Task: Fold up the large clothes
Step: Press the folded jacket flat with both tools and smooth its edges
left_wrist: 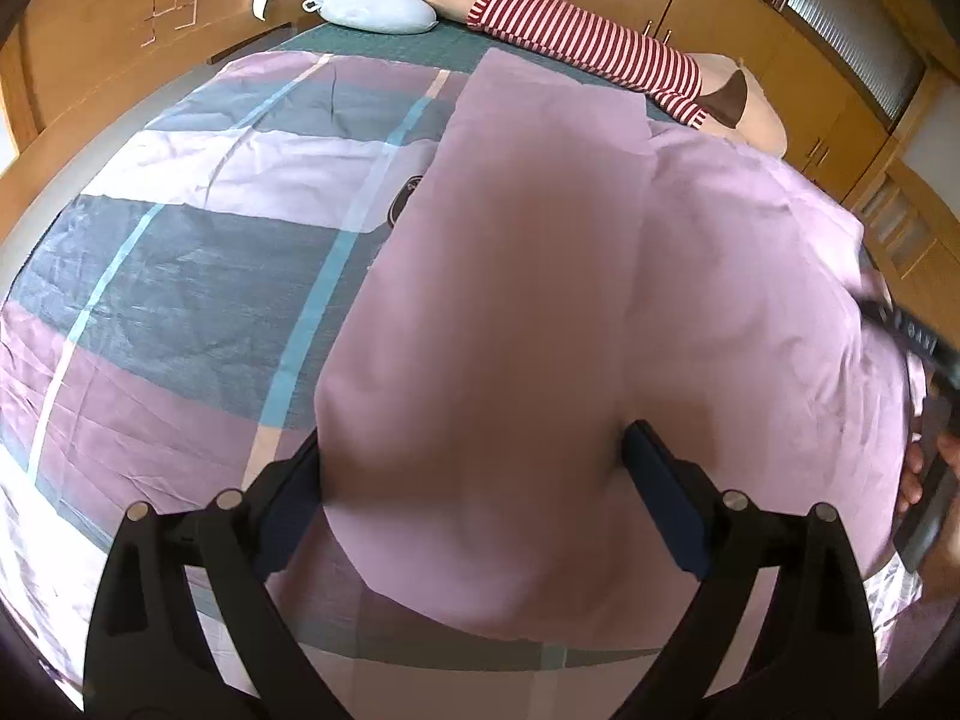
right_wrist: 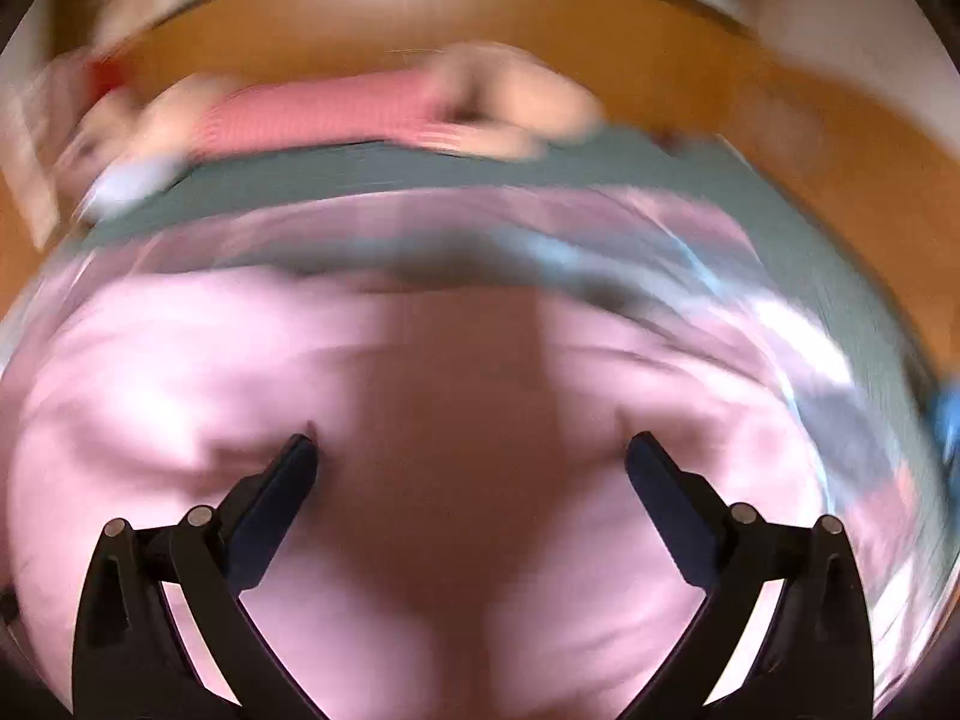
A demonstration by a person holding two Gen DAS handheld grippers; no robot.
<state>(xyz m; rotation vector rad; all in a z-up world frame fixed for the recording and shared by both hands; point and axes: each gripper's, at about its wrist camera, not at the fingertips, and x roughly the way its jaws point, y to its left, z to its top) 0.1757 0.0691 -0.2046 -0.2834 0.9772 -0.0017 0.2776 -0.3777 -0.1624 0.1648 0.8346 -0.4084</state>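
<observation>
Pink garment (left_wrist: 540,300) lies beneath both spread tongs (left_wrist: 471,468).

Hand-held gripper (left_wrist: 471,441): black arms, silver rivets, dark navy finger pads (left_wrist: 666,492).

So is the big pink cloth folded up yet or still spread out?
Partly folded: the pink cloth has one flap laid over its patterned side, and both grippers look open.

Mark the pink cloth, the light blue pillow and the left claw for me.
pink cloth (left_wrist: 540,276): left wrist view, on its flat middle.
light blue pillow (left_wrist: 378,15): left wrist view, on its top surface.
left claw (left_wrist: 471,450): left wrist view, midway between its open fingertips.
</observation>
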